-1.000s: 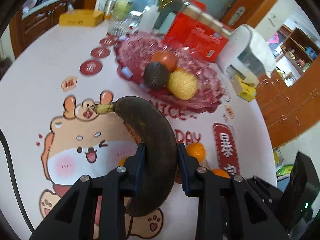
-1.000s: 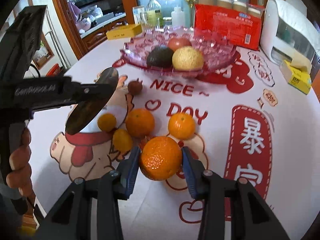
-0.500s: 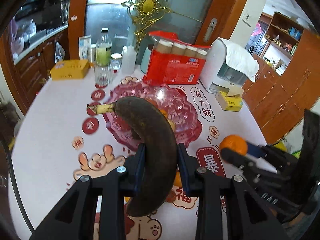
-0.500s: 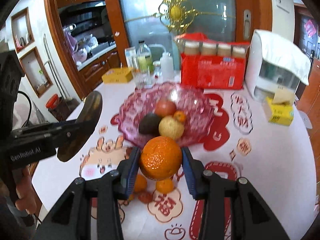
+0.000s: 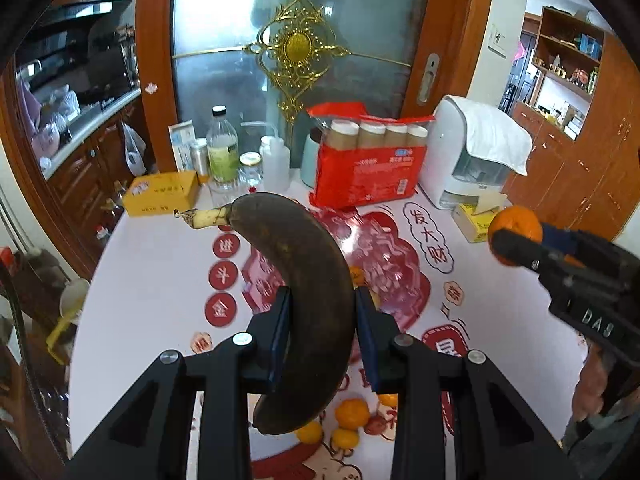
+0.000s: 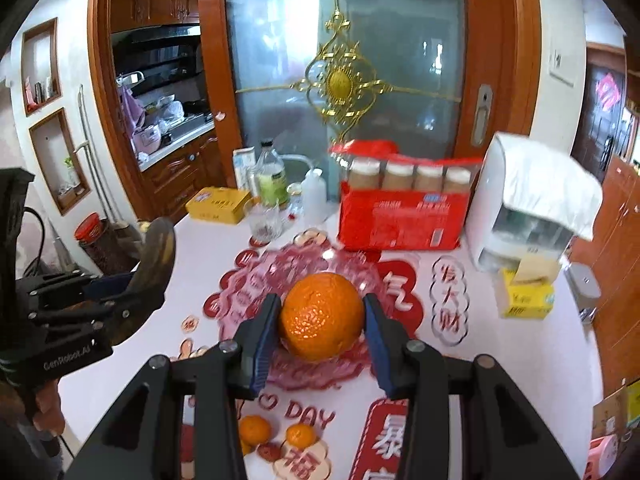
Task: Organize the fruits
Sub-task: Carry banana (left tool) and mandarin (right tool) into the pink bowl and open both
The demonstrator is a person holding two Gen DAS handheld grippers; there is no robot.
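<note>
My left gripper [image 5: 322, 336] is shut on a dark brown overripe banana [image 5: 304, 292] and holds it high above the table; it also shows in the right wrist view [image 6: 154, 264]. My right gripper [image 6: 320, 336] is shut on a large orange [image 6: 322, 316], also held high; the orange shows in the left wrist view [image 5: 516, 226] at the right. The pink glass fruit bowl [image 6: 248, 292] lies below both, mostly hidden behind the held fruit. Several small mandarins [image 5: 352, 412] lie on the printed tablecloth near the front edge.
At the table's back stand a red pack of bottles [image 5: 368, 160], a white dispenser under a cloth [image 5: 472, 160], a yellow box [image 5: 160, 196], a tissue box [image 6: 524, 296], and bottles with a glass [image 6: 266, 220].
Both grippers have risen well above the table with their fruit, so the bowl and table now look farther below. Neither grip has changed.
</note>
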